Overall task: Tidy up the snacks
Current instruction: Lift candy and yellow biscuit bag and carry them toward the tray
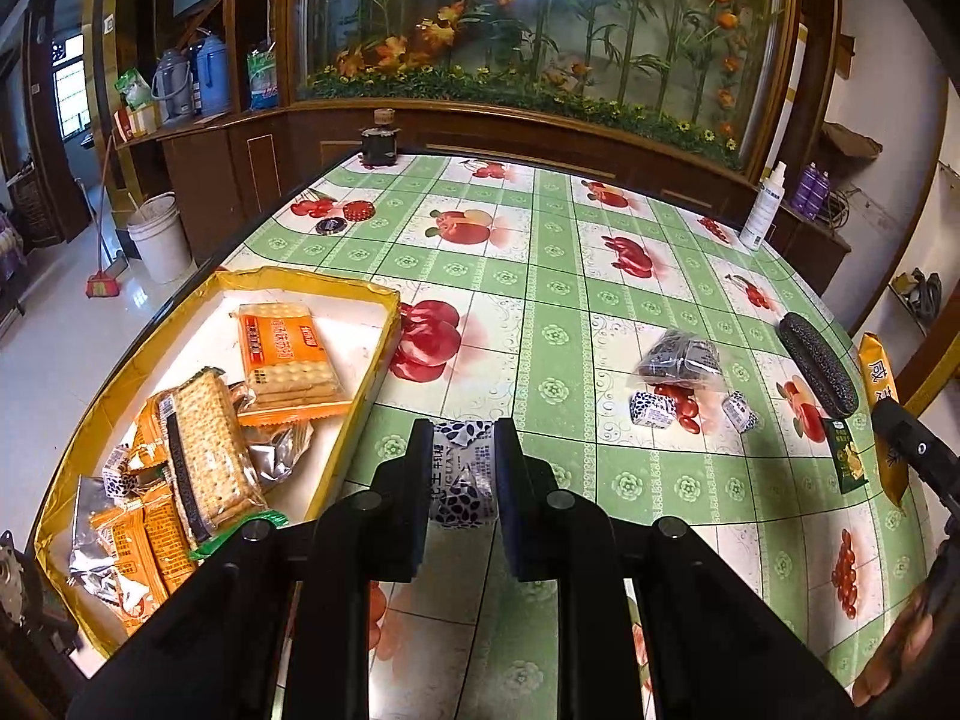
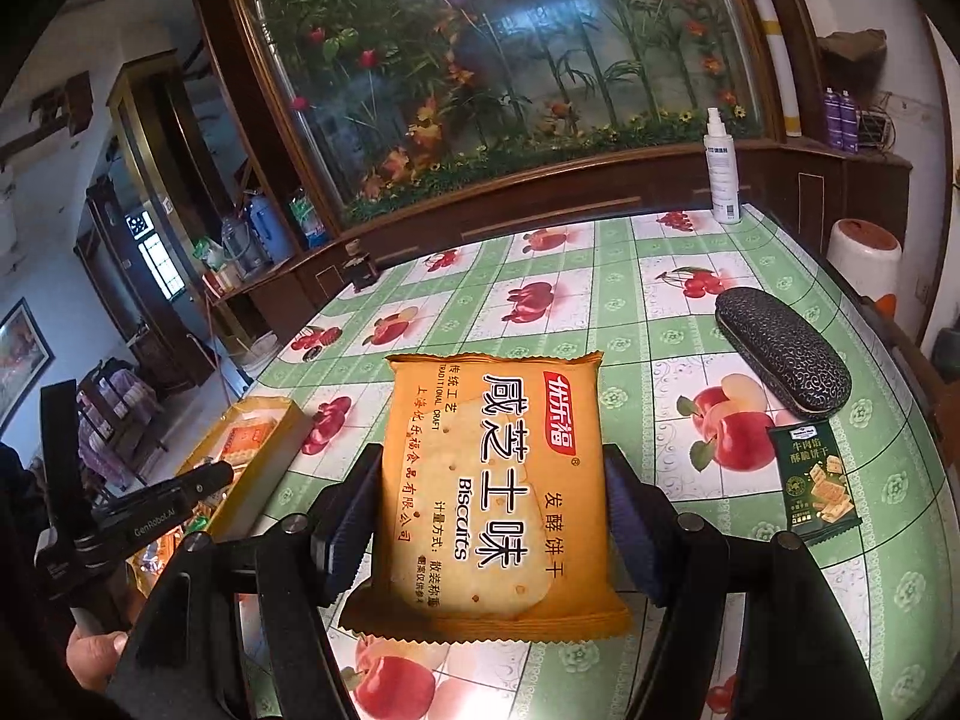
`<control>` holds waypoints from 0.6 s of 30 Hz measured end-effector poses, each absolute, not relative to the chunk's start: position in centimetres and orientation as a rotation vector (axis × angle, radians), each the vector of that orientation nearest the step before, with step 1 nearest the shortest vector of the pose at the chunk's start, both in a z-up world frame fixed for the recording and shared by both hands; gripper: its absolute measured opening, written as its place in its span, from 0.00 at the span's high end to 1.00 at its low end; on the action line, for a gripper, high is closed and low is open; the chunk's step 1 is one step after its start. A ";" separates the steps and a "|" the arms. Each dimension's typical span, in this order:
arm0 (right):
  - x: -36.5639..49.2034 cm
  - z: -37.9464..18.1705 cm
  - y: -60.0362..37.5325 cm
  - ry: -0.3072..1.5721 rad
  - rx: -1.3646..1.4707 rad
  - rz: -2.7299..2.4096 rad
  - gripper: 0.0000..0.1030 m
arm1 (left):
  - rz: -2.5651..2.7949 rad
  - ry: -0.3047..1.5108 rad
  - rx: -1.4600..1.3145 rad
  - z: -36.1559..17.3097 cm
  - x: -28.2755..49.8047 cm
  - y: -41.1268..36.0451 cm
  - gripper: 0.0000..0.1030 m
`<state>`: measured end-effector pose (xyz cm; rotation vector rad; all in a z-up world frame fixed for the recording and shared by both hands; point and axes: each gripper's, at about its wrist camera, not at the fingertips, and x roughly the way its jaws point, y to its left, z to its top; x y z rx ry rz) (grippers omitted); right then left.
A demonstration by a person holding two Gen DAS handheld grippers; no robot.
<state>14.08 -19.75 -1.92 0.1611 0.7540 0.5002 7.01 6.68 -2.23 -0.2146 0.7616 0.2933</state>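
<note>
Biscuit packet (image 2: 489,474) pinched flat betw. right gripper (image 2: 492,516) pads, wrapped candy (image 1: 462,474) clamped in left gripper (image 1: 459,480); both prob. bound for yellow tray (image 1: 366,294) at left.

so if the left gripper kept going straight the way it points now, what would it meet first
Probably bare green-checked fruit-print tablecloth, just right of the yellow cardboard tray; the left gripper, clamping a small blue-and-white wrapped candy, points downward. Depth is uncertain.

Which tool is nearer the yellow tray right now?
Left. The left tool, shut on a small blue-and-white candy, hangs just beside the yellow tray. The right tool, holding the orange biscuit packet, is farther along the table.
</note>
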 end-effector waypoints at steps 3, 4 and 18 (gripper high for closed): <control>13.7 -1.5 -19.3 0.743 0.155 0.514 0.31 | 0.301 0.748 -0.221 -1.7 6.5 6.9 0.84; 13.5 -1.4 -19.2 0.740 0.153 0.517 0.31 | 0.303 0.743 -0.222 -1.6 6.2 7.0 0.84; 12.4 -0.5 -17.2 0.724 0.145 0.569 0.31 | 0.339 0.684 -0.201 0.2 3.8 8.0 0.84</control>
